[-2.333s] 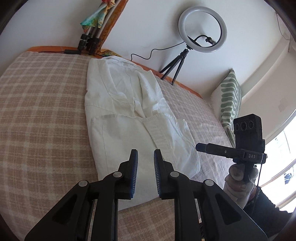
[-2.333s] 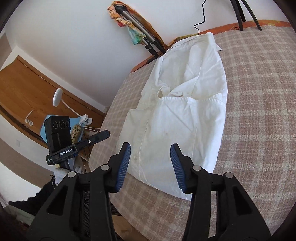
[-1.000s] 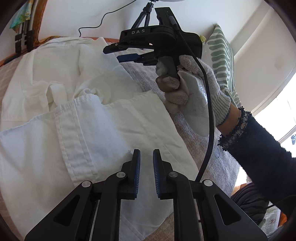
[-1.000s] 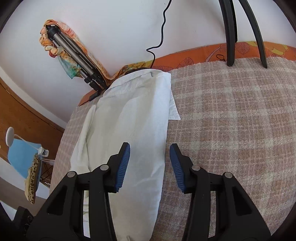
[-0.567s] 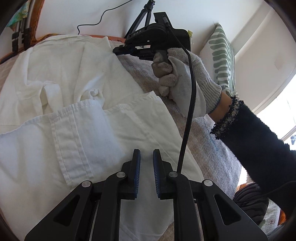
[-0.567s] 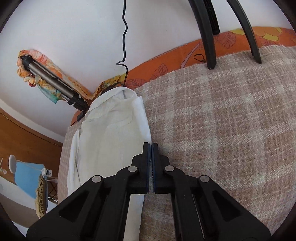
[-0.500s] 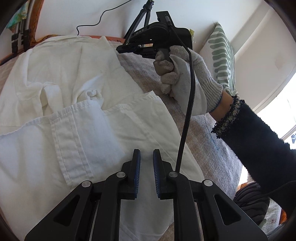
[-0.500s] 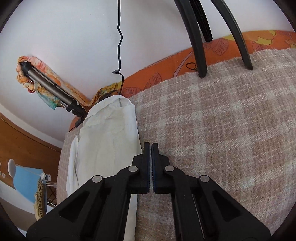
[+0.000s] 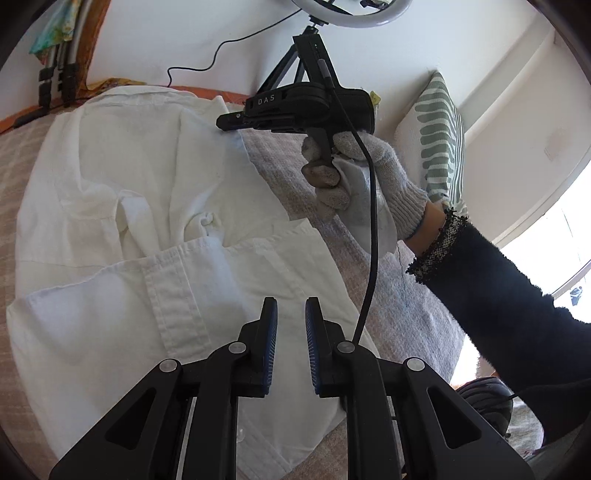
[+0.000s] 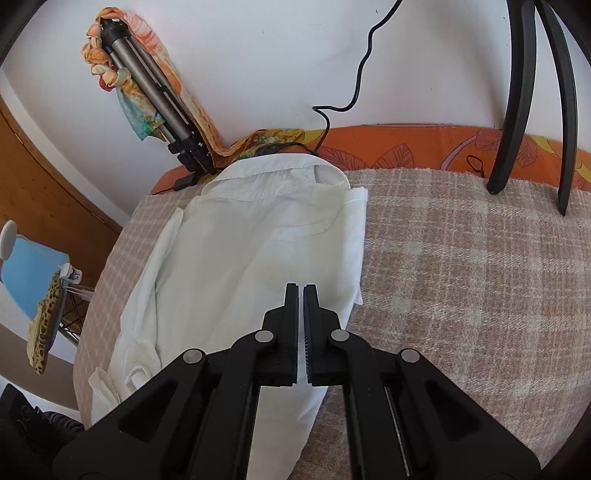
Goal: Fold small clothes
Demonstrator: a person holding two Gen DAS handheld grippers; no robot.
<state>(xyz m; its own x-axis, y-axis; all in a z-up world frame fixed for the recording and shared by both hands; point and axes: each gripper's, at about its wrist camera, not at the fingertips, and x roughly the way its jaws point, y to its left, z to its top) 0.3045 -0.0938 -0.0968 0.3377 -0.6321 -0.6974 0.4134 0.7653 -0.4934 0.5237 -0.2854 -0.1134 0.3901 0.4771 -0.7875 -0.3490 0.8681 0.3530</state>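
shirt (image 9: pixel 147 206) lies half folded on the plaid blanket (image 10: pixel 461 295), collar toward the wall. right gripper (image 10: pixel 300 288), held in a gloved hand (image 9: pixel 365 177), has just clamped together on the shirt's right edge near the collar. left gripper (image 9: pixel 291 314) hovers over the hem, jaws a narrow gap apart, holding nothing.

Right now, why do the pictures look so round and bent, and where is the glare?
Left wrist view: fisheye lens bows the white wall; the bright window at the right edge is blown out. Right wrist view: same curved, dark-cornered distortion, even daylight on the white cotton shirt, no glare.
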